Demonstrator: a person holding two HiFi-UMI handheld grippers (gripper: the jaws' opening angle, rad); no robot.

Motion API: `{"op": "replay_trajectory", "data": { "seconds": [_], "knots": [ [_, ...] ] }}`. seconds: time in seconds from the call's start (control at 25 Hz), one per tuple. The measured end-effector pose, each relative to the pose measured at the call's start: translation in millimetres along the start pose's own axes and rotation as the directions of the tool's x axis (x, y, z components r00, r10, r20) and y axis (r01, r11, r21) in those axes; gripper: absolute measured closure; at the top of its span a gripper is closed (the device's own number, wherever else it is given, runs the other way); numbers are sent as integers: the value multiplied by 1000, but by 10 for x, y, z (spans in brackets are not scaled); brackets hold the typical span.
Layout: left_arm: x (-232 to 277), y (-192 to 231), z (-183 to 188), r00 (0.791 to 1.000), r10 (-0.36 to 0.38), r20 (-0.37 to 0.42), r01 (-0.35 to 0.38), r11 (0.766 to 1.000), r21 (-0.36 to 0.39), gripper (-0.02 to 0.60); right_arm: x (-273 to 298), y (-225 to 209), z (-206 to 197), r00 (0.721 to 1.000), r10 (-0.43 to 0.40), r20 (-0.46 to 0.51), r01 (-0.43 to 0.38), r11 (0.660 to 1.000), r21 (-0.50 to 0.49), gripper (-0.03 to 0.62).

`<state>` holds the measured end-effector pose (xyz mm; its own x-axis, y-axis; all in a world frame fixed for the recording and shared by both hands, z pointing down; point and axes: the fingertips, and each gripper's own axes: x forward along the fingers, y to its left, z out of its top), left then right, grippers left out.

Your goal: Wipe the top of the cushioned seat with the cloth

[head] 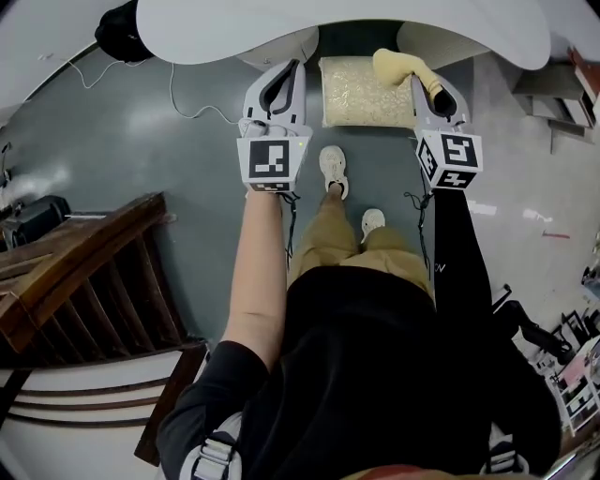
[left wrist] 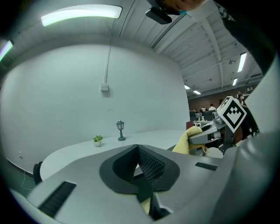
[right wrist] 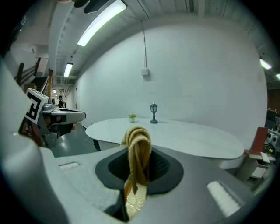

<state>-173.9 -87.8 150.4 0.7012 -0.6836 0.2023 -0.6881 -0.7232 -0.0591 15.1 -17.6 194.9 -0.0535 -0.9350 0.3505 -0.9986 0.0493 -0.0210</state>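
The cushioned seat (head: 367,91) is a pale beige square on the floor, just in front of my feet and below the table's edge. My right gripper (head: 416,81) hovers over the seat's right edge, shut on a bunched yellow cloth (head: 398,66). In the right gripper view the cloth (right wrist: 139,153) hangs folded between the jaws of this gripper (right wrist: 139,146), with the seat (right wrist: 133,202) showing below. My left gripper (head: 292,66) is left of the seat, jaws together and holding nothing. In the left gripper view that gripper (left wrist: 139,152) points at the table, and the cloth (left wrist: 186,140) shows at right.
A white oval table (head: 281,28) stands right behind the seat, with a small lamp (right wrist: 153,113) and plant (right wrist: 132,117) on it. A wooden frame (head: 84,281) stands at lower left. A white cable (head: 187,105) crosses the floor. My shoes (head: 333,169) are near the seat.
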Motion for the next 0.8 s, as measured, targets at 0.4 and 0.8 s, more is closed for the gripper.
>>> {"op": "replay_trajectory", "data": {
  "seconds": [0.4,0.8],
  "knots": [
    [731,186,-945,991,-81,-107,76,996,-48,577,1132,202,-1303,945,86,-315,-26,981,191,537],
    [1190,277,-1779,978,-107,-182,95,993,-71,577,2195,804,-2524,850,282,-444,-26,866,500,536]
  ]
}}
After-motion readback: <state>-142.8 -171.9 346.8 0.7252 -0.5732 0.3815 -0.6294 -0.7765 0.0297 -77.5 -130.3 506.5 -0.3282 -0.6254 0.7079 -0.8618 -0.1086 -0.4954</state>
